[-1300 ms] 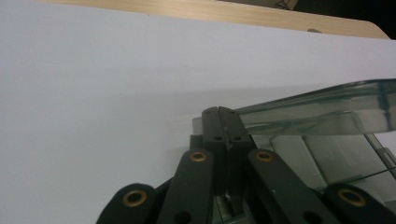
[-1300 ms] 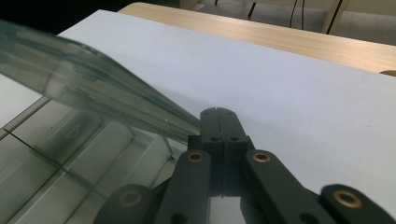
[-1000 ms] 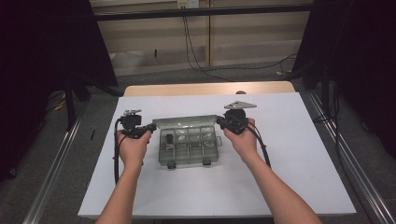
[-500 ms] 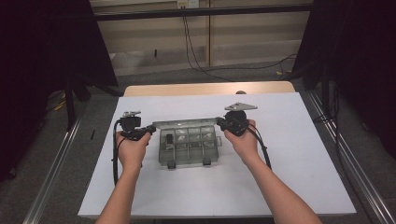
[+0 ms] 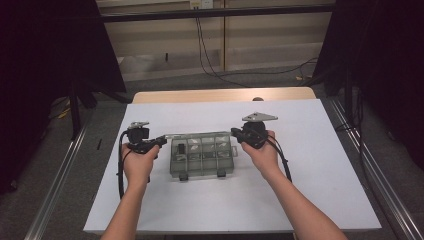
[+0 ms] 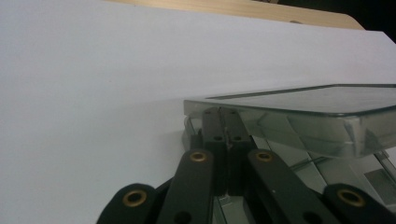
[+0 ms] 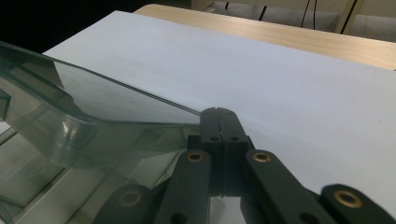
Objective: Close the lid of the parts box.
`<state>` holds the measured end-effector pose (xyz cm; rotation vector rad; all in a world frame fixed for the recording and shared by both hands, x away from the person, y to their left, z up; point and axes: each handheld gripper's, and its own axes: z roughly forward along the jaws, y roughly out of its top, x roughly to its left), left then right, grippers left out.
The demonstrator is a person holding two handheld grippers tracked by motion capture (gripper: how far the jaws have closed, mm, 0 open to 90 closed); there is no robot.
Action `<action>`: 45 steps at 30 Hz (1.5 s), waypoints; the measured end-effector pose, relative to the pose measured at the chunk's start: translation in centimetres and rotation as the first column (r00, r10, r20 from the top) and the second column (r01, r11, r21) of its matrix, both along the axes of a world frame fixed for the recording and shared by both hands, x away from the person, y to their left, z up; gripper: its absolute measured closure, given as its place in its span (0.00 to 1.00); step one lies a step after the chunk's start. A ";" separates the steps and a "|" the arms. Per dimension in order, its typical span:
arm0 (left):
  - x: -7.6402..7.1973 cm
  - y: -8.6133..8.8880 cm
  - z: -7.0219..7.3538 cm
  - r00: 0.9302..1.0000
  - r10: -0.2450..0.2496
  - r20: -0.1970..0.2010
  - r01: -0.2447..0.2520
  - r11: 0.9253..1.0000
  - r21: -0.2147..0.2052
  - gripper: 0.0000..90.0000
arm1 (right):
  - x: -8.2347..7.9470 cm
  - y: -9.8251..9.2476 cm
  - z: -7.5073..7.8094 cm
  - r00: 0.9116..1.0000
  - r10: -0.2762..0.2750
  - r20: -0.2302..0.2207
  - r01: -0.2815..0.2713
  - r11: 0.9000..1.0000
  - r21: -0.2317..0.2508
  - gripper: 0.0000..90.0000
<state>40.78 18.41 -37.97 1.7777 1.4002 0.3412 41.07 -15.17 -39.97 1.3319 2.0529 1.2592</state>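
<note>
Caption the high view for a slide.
Two hand-held grippers, left gripper and right gripper, flank a clear compartment box on a white table.

A white sheet [image 5: 320, 165] is covering the table [image 5: 225, 95], leaving a strip of pale wood showing along the far edge. Grey floor [image 5: 165, 82] is surrounding the table. Metal rails [image 5: 55, 185] are running along both sides. Black curtains [image 5: 45, 55] are hanging left and right. Cables [image 5: 210, 45] are trailing down the pale back wall [image 5: 270, 35] onto the floor.
</note>
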 end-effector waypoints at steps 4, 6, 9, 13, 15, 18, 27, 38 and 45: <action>-0.1 0.1 -0.2 1.000 -0.009 0.000 0.009 1.000 -0.005 1.00 | -0.2 0.0 0.0 1.000 0.004 0.002 -0.004 1.000 0.000 1.00; -0.2 0.2 -0.3 1.000 -0.009 0.000 0.009 1.000 -0.008 1.00 | -0.2 0.0 0.0 1.000 0.006 -0.001 -0.006 1.000 -0.001 1.00; -0.2 0.2 -0.4 1.000 -0.012 0.001 0.012 1.000 -0.008 1.00 | -0.2 0.0 0.0 1.000 0.007 -0.001 -0.007 1.000 -0.002 1.00; -0.2 0.3 -0.5 1.000 -0.011 0.005 0.011 1.000 -0.009 1.00 | -0.2 -0.1 -0.1 1.000 0.010 -0.004 -0.010 1.000 0.003 1.00; -0.2 0.4 -0.5 1.000 -0.016 0.004 0.016 1.000 -0.005 1.00 | -0.3 -0.1 -0.1 1.000 0.012 -0.006 -0.012 1.000 0.003 1.00; -0.3 0.4 -0.5 1.000 -0.012 0.008 0.012 1.000 -0.002 1.00 | -0.3 -0.1 -0.2 1.000 0.011 -0.007 -0.011 1.000 0.006 1.00; -0.2 0.9 -0.4 1.000 -0.018 0.011 0.018 1.000 -0.002 1.00 | -0.3 0.0 -0.2 1.000 0.010 -0.006 -0.010 1.000 0.005 1.00; -0.4 0.4 -0.9 0.998 -0.053 0.018 0.053 0.998 -0.017 1.00 | -0.6 0.9 -0.8 0.998 0.058 -0.011 -0.059 0.998 -0.013 0.99; -0.6 0.3 -1.7 0.997 -0.082 0.013 0.082 0.996 -0.017 1.00 | -0.6 1.0 -1.5 0.997 0.067 -0.027 -0.067 0.998 -0.014 0.99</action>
